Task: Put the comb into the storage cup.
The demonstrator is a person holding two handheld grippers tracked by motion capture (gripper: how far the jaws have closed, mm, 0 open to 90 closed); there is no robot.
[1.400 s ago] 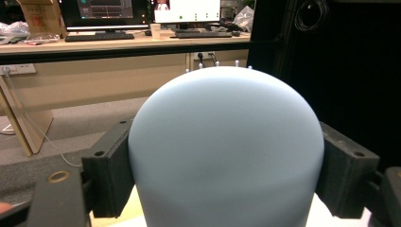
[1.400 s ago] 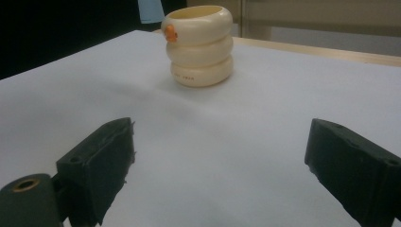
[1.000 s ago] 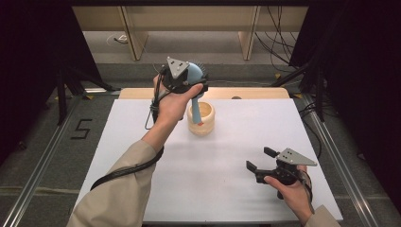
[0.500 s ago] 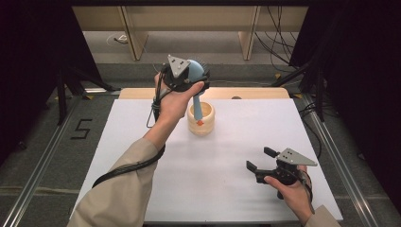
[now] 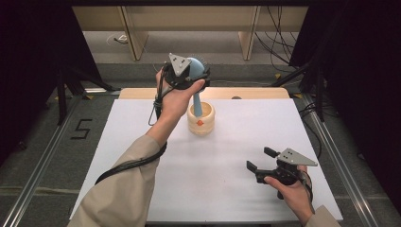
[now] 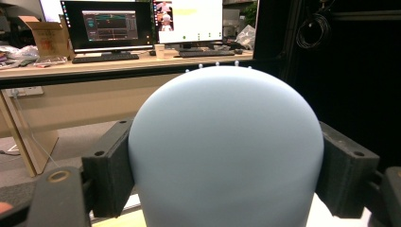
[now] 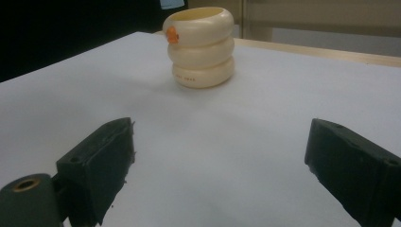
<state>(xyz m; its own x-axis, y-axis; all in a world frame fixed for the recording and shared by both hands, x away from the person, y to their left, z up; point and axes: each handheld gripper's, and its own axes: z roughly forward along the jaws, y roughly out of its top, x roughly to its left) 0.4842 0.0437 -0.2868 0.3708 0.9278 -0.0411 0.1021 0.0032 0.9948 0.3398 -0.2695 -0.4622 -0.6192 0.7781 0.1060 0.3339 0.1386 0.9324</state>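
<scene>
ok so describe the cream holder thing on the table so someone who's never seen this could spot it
Start from the white table and look to the middle of its far edge. There stands a cream holder shaped like three stacked rings, with a small orange mark on its top ring. The pale blue brush held by the left gripper has its handle down inside the holder.

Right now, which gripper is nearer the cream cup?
Left. The left gripper hangs just above the cream cup, shut on the blue brush whose handle stands in it. The right gripper rests open near the table's front right, well away.
</scene>
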